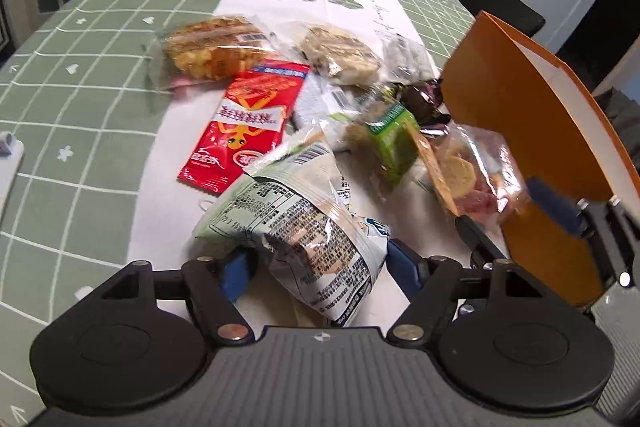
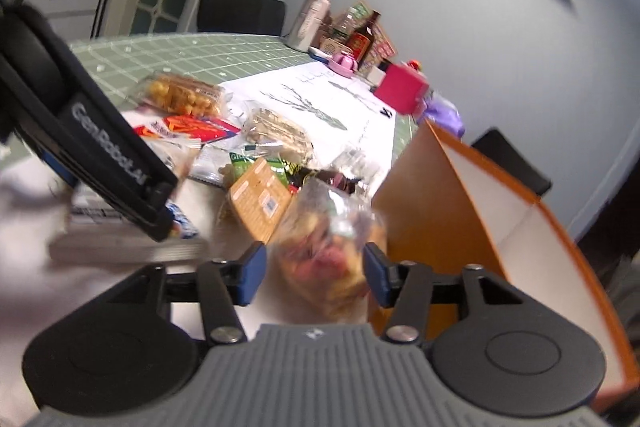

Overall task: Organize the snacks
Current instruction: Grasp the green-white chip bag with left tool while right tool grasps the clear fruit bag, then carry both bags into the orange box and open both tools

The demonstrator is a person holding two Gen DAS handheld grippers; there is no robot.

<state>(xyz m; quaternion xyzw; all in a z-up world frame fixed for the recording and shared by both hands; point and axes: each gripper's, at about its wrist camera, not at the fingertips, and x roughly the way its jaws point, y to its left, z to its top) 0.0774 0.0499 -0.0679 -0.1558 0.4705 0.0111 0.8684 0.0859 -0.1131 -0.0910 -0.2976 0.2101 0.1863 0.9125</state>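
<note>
The left gripper pinches a white snack packet; the right gripper, spread, straddles a candy bag. Ahead, most snacks lie loose beside the orange box; sorting seems barely begun.

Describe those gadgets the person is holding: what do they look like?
Each hand-held gripper, left and right, has a ribbed grey plastic body, black linkage arms with silver rivets, two round black discs, and blue-padded fingers. White "GenRobot.AI" lettering marks the left one's black side.
</note>
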